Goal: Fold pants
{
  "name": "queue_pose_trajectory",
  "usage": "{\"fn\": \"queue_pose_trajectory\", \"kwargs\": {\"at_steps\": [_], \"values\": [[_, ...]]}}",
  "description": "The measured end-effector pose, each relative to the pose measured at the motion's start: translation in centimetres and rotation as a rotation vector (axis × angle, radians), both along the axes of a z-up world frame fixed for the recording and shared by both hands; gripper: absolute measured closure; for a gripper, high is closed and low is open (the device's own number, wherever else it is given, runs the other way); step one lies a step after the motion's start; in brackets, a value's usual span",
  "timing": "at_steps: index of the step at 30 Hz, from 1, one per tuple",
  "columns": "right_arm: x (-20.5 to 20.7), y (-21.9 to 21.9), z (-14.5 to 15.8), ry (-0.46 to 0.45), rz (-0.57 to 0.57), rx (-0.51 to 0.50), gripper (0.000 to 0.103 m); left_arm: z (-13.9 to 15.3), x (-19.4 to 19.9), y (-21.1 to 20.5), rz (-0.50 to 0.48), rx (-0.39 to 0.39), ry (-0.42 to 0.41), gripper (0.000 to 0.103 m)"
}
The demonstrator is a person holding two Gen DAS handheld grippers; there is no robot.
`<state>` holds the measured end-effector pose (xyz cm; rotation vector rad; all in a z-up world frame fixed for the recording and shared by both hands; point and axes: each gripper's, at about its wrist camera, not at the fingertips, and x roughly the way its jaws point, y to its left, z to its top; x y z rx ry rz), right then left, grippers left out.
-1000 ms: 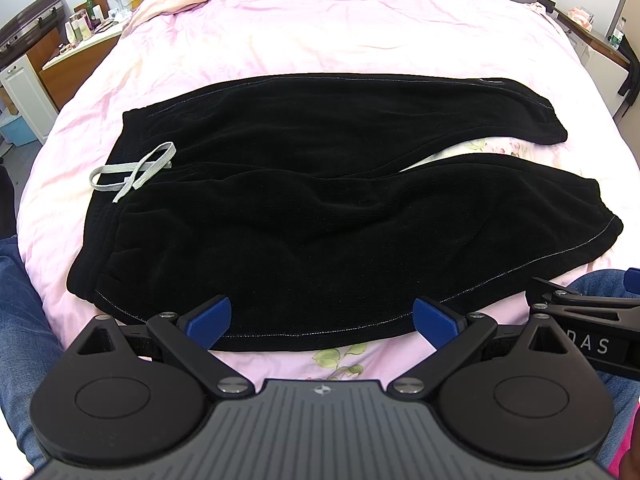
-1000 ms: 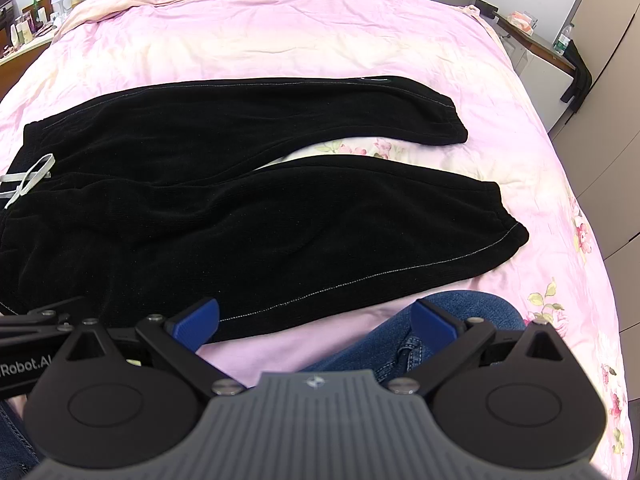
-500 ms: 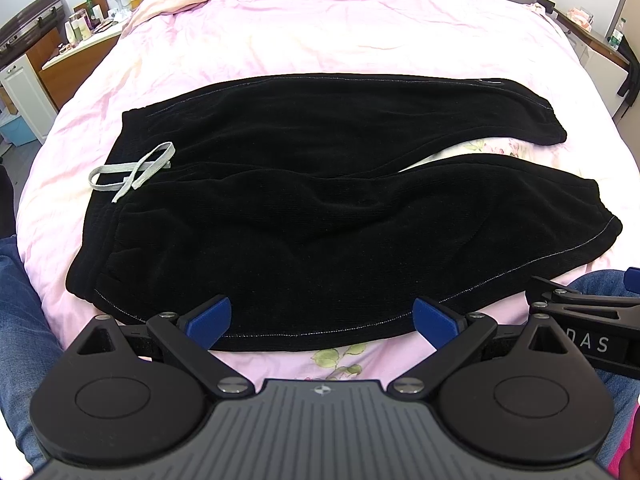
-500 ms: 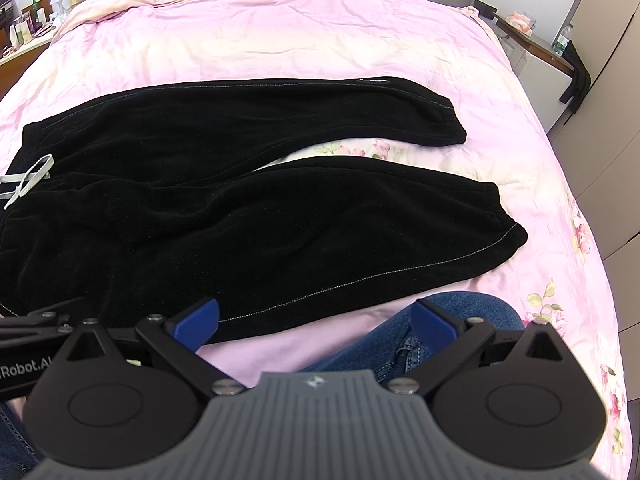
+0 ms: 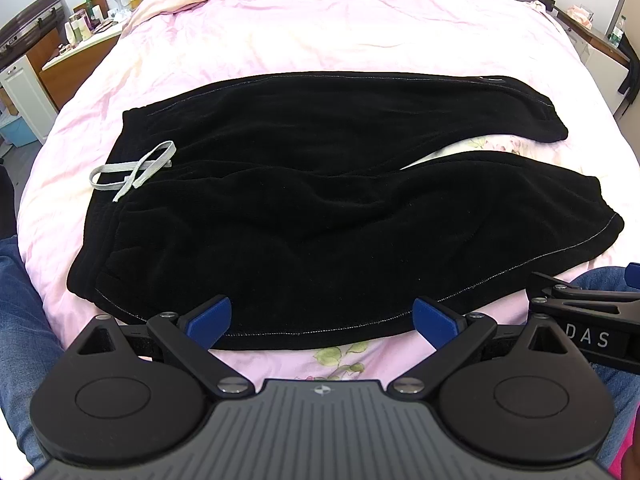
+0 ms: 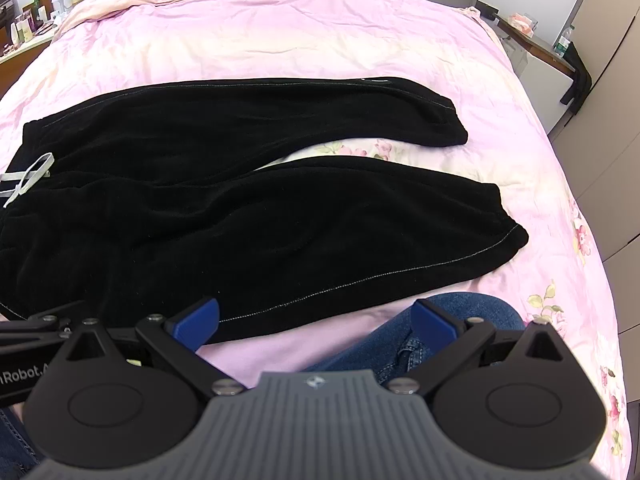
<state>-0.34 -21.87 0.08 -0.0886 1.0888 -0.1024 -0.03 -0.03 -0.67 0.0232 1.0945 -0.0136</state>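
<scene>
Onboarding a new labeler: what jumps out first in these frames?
Black pants spread flat across the pink bedspread, waist at left with a grey drawstring, legs splayed apart to the right. Both claws, left claw and right claw, hover open at the near edge.

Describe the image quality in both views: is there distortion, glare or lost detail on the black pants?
Left wrist view: strong fisheye bending at the edges, sharp focus, even daylight; the black pants show almost no fold detail, while the pink bedcover looks pale and washed out. Right wrist view: the same curvature, no blur; the bedcover is brightest near its far middle.
</scene>
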Motion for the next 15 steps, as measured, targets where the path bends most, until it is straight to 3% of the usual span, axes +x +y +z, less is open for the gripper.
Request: {"fn": "queue_pose_trajectory", "kwargs": {"at_steps": [10, 15], "values": [[0.1, -0.1, -0.5, 0.0, 0.009, 0.009, 0.005, -0.3, 0.1, 0.1, -0.004, 0.008, -0.003, 0.0], [0.7, -0.1, -1.9, -0.025, 0.067, 0.056, 0.005, -1.9, 0.5, 0.7, -0.045, 0.058, -0.066, 0.0]]}}
